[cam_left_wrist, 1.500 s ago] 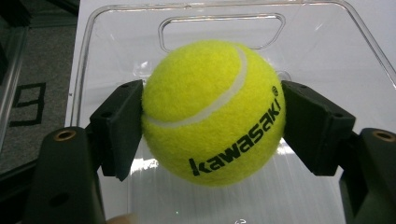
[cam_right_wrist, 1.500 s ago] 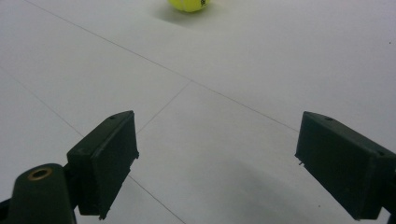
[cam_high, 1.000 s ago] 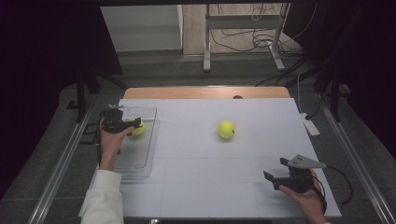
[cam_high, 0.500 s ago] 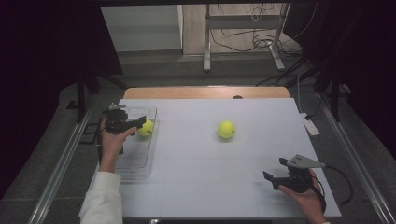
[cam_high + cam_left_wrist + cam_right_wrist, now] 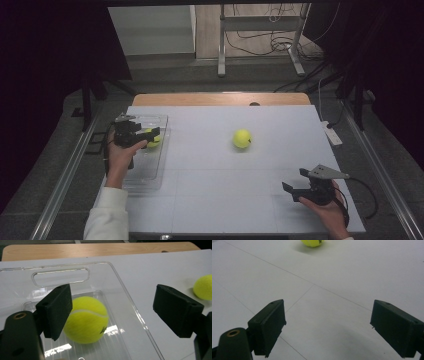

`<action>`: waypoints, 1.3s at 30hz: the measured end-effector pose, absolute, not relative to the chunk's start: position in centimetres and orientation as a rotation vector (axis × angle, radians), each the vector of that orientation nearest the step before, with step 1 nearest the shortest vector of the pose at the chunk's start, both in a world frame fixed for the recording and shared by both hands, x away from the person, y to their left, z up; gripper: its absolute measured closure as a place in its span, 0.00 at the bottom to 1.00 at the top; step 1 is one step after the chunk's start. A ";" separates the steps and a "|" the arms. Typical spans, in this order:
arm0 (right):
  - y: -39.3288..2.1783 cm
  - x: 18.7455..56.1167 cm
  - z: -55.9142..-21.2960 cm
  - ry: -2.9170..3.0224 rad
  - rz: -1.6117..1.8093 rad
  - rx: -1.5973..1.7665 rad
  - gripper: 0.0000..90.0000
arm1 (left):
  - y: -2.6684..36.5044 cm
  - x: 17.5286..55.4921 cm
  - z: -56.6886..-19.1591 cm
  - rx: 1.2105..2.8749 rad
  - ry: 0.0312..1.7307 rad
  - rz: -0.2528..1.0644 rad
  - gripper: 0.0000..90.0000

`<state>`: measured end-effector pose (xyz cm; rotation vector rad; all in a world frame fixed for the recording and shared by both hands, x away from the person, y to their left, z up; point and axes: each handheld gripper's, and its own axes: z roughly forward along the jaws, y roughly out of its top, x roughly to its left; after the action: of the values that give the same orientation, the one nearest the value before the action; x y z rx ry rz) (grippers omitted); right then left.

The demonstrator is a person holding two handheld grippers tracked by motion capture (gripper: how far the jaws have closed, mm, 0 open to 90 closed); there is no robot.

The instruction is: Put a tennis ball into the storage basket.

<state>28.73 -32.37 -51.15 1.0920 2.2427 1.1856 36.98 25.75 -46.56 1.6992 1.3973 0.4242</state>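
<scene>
Dark floor and cables ring the white counter (image 5: pixel 210 200) where I work. My left gripper (image 5: pixel 112 312) hangs over the clear tray (image 5: pixel 130 307) with its jaws standing apart; the tennis ball (image 5: pixel 87 320) lies in the tray just beside one jaw, ungripped. A careless nudge could roll it against the tray's low wall or tip the light tray. My right gripper (image 5: pixel 327 327) rests with jaws wide and empty, well apart from the second ball (image 5: pixel 242 138); a hasty reach might knock that ball rolling toward the counter's edge.
</scene>
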 end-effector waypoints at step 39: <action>-32.1 28.3 -51.0 2.239 1.196 1.074 0.14 | 21.2 33.9 -43.5 1.749 1.186 0.338 0.17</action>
<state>28.33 -32.12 -50.99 1.0741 2.2395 1.1962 33.92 21.17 -43.47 1.7490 1.1859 0.3379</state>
